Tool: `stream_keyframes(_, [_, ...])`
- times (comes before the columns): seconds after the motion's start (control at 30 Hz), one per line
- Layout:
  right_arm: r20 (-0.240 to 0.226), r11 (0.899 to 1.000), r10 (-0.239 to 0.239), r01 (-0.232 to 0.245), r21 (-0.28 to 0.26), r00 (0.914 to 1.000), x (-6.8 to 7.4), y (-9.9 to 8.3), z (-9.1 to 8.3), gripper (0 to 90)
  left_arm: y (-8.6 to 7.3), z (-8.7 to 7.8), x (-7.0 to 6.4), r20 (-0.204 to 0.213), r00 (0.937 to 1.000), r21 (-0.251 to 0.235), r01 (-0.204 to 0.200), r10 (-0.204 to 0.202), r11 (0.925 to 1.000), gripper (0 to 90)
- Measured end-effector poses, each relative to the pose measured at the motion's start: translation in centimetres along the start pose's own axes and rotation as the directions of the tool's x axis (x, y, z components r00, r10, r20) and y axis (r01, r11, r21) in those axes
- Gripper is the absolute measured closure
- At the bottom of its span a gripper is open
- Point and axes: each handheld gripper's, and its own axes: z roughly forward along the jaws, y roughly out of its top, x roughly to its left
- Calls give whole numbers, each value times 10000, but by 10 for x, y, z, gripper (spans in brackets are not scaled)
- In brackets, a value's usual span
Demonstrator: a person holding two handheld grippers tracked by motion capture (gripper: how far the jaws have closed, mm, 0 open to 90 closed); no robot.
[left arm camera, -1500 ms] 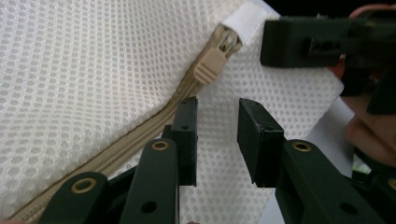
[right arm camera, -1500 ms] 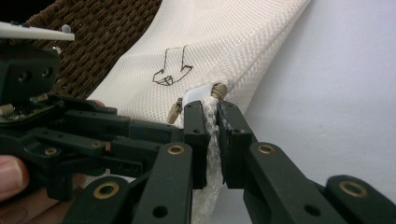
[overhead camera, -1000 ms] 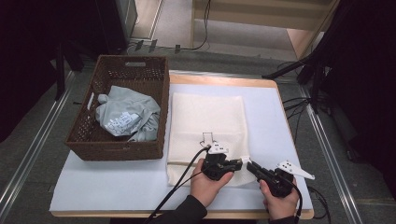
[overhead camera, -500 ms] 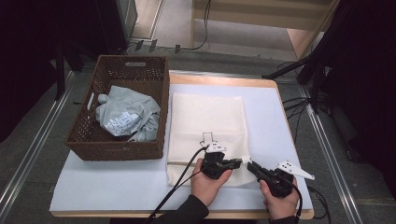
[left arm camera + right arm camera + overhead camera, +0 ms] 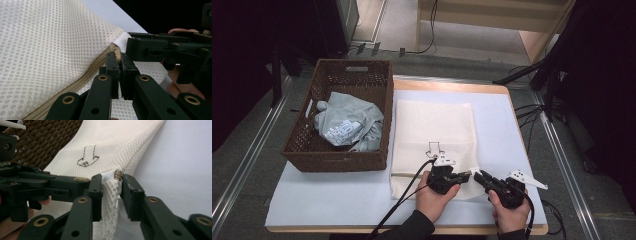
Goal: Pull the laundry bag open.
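Note:
A cream mesh bag (image 5: 434,125) lies flat on the white table cover (image 5: 507,130), with a small black arrow mark (image 5: 433,148) on it. Its tan zipper (image 5: 82,75) runs along the near edge. At the near right corner the two grippers meet tip to tip. My left gripper (image 5: 467,175) is shut on the tan zipper pull (image 5: 81,179). My right gripper (image 5: 112,182) is shut on the bag's corner, pinching mesh and a white tab (image 5: 108,176). In the left gripper view my left gripper (image 5: 119,56) has its jaws pressed nearly together at the zipper's end.
A brown wicker basket (image 5: 337,155) stands left of the bag and holds a crumpled grey garment (image 5: 344,125). Black cables trail from both grippers over the table's front edge. Bare white cover lies right of the bag and in front of the basket.

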Motion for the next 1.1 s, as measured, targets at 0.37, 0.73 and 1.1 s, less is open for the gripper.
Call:
stream_keyframes(0.37, [319,9985,-549,551,-61,9980,10,1,-2,841,-4,3,0,-383,9993,262,-20,30,9997,872])
stream_keyframes(0.73, [557,9961,-859,867,-136,9947,15,2,-2,846,-7,2,2,-507,9987,419,-6,28,9991,872])
stream_keyframes(1.1, [637,9938,-1083,1096,-182,9921,18,2,-3,852,-8,3,4,-676,9977,647,134,-90,9978,869])
